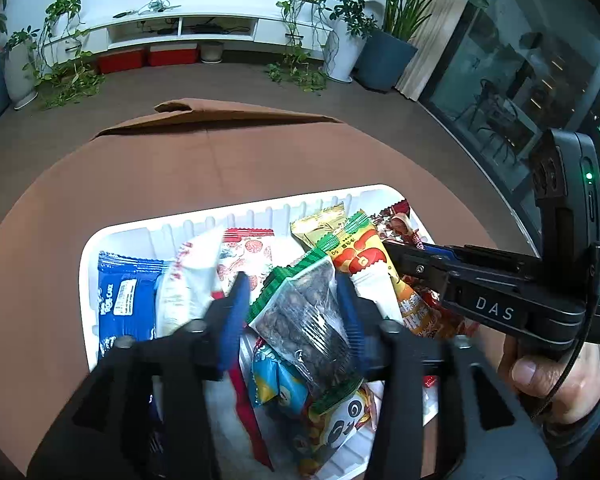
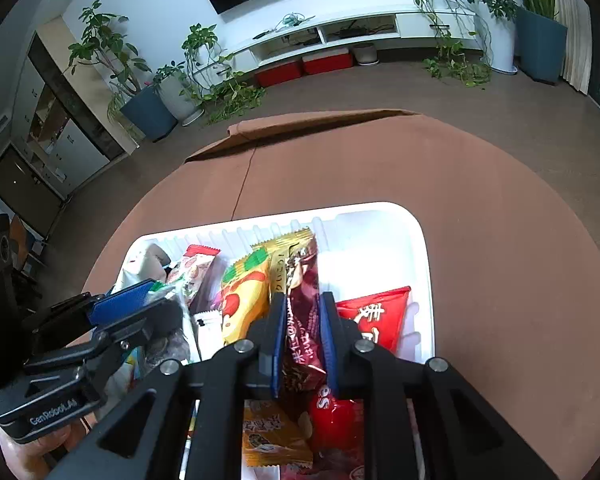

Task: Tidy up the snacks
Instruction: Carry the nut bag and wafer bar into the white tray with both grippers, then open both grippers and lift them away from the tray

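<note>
A white tray (image 1: 220, 216) (image 2: 380, 210) on a round brown table holds several snack packets. In the left wrist view my left gripper (image 1: 292, 304) stands open around a clear, green-edged packet of dark seeds (image 1: 308, 320), which lies tilted on the pile; the blue pads (image 1: 236, 308) sit just off its sides. In the right wrist view my right gripper (image 2: 303, 320) is shut on a maroon snack packet (image 2: 302, 300), which stands on end between the pads at the tray's middle. The right gripper (image 1: 400, 256) also shows from the side, over the tray's right end.
Other packets fill the tray: a blue one (image 1: 124, 300) at the left, a yellow and green one (image 1: 356, 252), a red one (image 2: 376, 316) at the right, a panda one (image 1: 340, 420) near me. A hand (image 1: 548, 380) holds the right gripper. The brown table (image 2: 500, 260) surrounds the tray.
</note>
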